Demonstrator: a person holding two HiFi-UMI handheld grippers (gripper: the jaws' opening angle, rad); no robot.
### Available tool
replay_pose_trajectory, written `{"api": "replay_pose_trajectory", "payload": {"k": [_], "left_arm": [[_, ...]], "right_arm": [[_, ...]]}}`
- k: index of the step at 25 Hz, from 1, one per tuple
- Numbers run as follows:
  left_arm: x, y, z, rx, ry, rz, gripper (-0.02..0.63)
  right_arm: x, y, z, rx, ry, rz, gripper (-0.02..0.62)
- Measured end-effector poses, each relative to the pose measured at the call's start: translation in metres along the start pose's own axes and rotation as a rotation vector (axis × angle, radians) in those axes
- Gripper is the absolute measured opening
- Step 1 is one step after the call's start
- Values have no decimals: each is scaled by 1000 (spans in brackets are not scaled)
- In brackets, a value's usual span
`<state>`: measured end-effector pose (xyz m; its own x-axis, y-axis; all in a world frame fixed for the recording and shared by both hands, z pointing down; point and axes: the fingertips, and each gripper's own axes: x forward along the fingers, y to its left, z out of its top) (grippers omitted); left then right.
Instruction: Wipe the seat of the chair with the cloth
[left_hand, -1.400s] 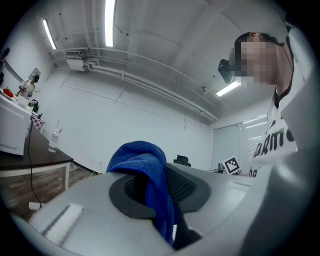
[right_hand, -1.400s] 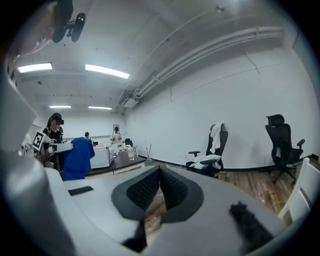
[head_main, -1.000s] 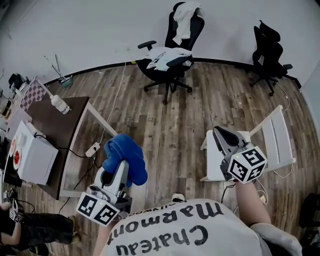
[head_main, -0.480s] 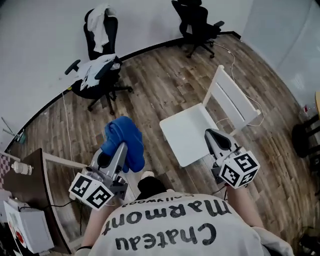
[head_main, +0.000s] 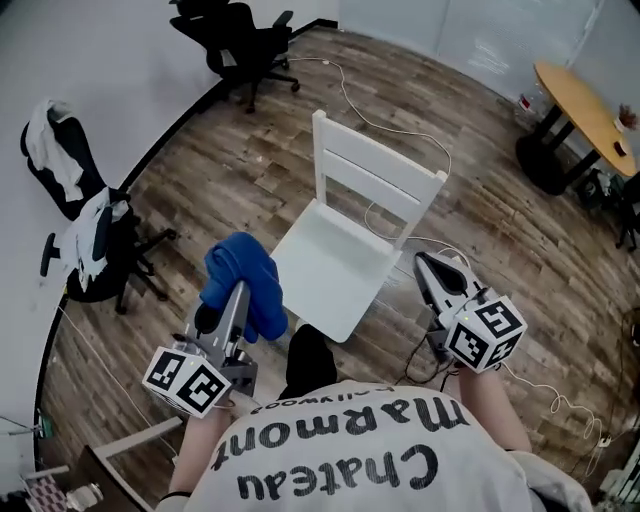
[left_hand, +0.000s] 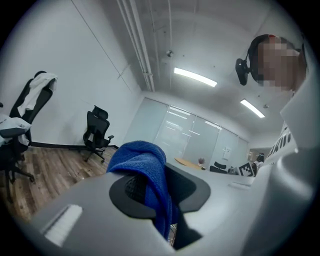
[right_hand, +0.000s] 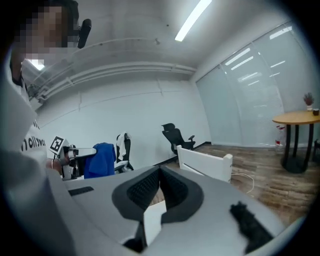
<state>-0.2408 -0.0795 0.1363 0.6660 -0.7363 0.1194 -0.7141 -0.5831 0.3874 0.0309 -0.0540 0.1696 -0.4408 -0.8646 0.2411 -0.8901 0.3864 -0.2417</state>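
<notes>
A white wooden chair (head_main: 335, 262) stands on the wood floor just ahead of me, its seat facing me and its slatted back (head_main: 375, 182) on the far side. My left gripper (head_main: 236, 292) is shut on a bunched blue cloth (head_main: 243, 282), held above the floor just left of the seat's near corner. The cloth (left_hand: 145, 170) drapes over the closed jaws in the left gripper view. My right gripper (head_main: 432, 268) hovers at the seat's right edge, shut and holding nothing. The chair's back (right_hand: 205, 164) shows beyond it in the right gripper view.
A black office chair (head_main: 85, 230) draped with white clothes stands at the left wall, another black one (head_main: 245, 45) at the back. A round wooden table (head_main: 585, 105) is at the far right. White cables (head_main: 400, 135) trail over the floor behind and right of the chair.
I have turned to the right, so the white chair has come from the right side to straight ahead. Both grippers keep their pose, the left still holding the cloth.
</notes>
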Motion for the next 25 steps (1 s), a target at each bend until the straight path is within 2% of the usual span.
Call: {"api": "replay_pose_trajectory", "payload": {"k": [4, 9, 14, 19, 22, 25], "left_arm": [[55, 31, 12, -8, 60, -98, 74], [113, 65, 16, -2, 167, -203, 74], [166, 99, 7, -17, 268, -292, 74], [218, 124, -30, -5, 375, -378, 74], [246, 136, -69, 40, 449, -413, 74], [275, 152, -117, 105, 515, -405, 74]], "right_arm": [[32, -17, 4, 43, 7, -90, 14], [85, -26, 11, 102, 1, -151, 14], [117, -36, 0, 167, 31, -245, 14], [130, -52, -25, 255, 69, -337, 14], [127, -59, -56, 325, 99, -383, 14], [123, -67, -91, 386, 136, -417, 14]]}}
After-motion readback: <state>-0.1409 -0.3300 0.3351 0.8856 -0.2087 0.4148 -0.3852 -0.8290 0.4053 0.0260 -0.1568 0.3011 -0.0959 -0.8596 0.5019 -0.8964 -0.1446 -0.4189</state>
